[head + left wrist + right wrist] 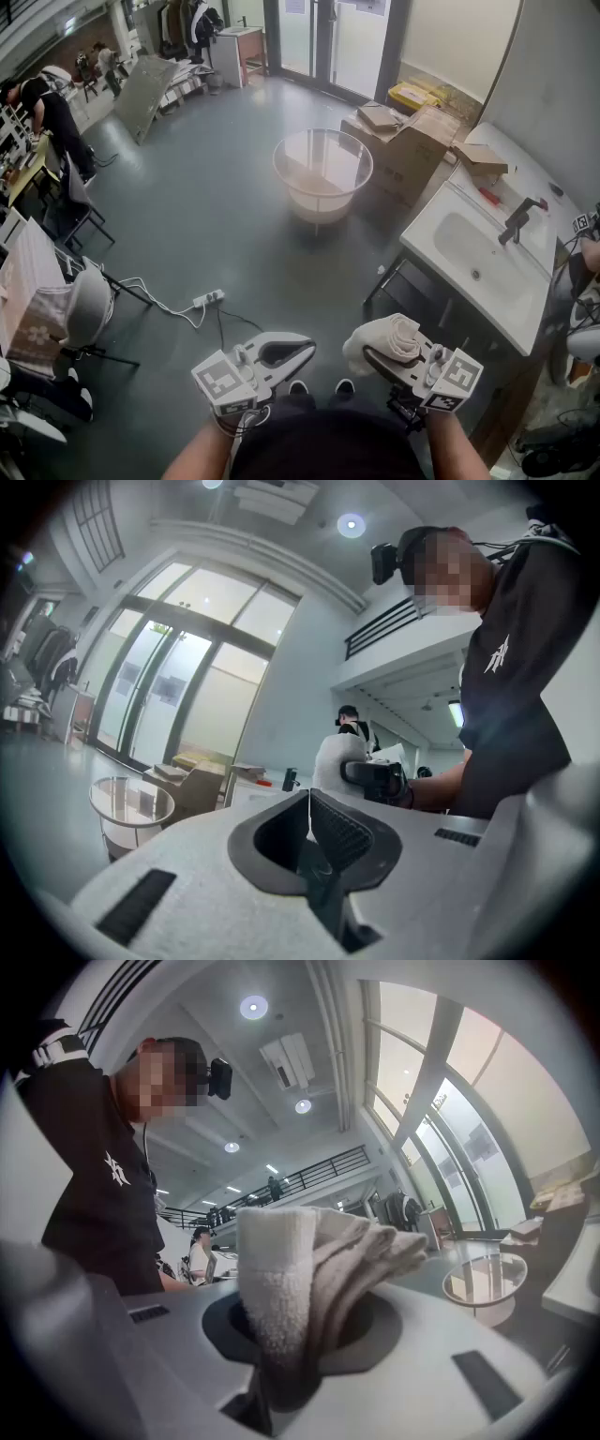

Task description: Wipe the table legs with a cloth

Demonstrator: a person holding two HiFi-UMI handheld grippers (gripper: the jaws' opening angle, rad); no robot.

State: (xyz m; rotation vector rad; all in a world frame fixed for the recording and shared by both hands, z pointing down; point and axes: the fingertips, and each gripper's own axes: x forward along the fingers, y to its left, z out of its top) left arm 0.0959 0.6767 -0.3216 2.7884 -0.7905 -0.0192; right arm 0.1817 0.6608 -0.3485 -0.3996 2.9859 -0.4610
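An open studio workspace: grey floor [216, 216], stacked cardboard boxes [412, 141], freestanding washbasin [478, 267], tall glass doors [323, 37]

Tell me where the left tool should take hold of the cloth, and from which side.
Take the free folded end of the cloth, which bulges out past the right tool; its jaws are shut on the other part. Open the left tool, now shut and empty, and come from the left, likely the clearest side.

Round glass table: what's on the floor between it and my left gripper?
Nothing but bare grey floor, seen in the head view, separates the round glass table from the left gripper. A white power strip lies left of that stretch.
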